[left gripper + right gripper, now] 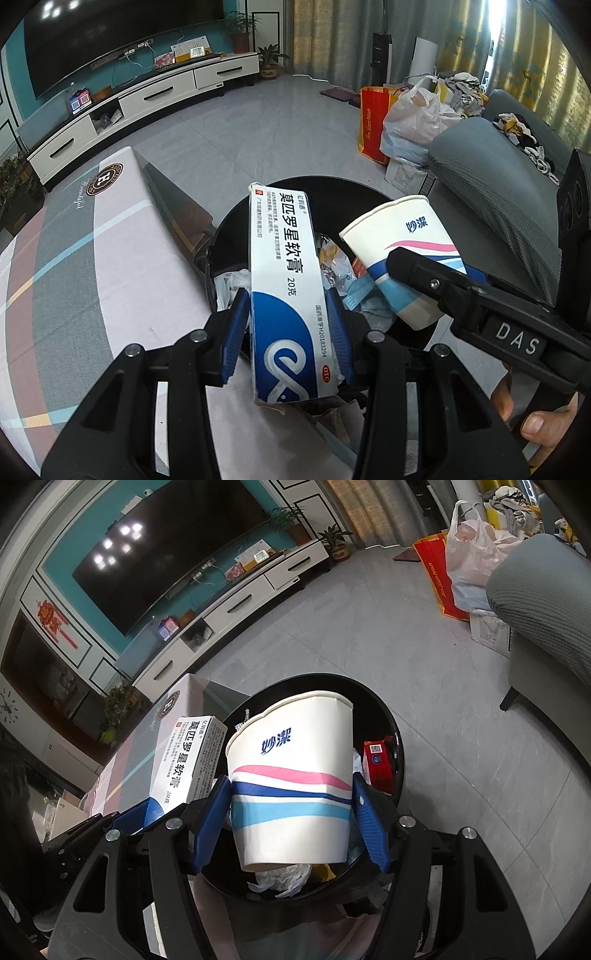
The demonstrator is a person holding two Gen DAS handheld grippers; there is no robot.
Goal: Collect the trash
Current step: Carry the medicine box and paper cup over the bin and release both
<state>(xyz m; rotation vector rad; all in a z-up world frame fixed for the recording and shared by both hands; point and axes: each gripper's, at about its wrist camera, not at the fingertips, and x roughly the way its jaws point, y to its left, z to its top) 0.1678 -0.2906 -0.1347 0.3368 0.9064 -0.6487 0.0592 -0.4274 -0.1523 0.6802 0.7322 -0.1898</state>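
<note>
Looking through the left wrist camera, I saw my left gripper point(286, 325) clamped on a white and blue ointment box point(282, 291), its blue pads point(234, 332) pressing the box's two long sides. The box stood lengthwise between them, its far end reaching out over a round black trash bin point(221, 236) that sat on the floor just beside the right edge of a table with a patterned cloth point(92, 266). Inside the bin lay crumpled tissue, a blue face mask and wrappers. To the right, my right gripper point(417, 280) came in from the near right corner with a paper cup point(402, 254) in it, the cup tilted above the bin's right half; a thumb showed on its handle at the lower right. Farther off stood a grey sofa point(491, 177) and a white plastic bag point(417, 114) on the right.

Through the right wrist camera, I saw my right gripper point(291, 819) clamped on the paper cup point(291, 775), blue pads point(212, 823) against its left and right walls low on the cup, whose rim pointed away and was pinched slightly out of round. The cup hung above the open trash bin point(384, 709), where a red packet point(378, 760) leaned against the right wall and white tissue lay near the front. At the left, the ointment box point(184, 760) sat in the left gripper point(147, 812), near the bin's left rim.
</note>
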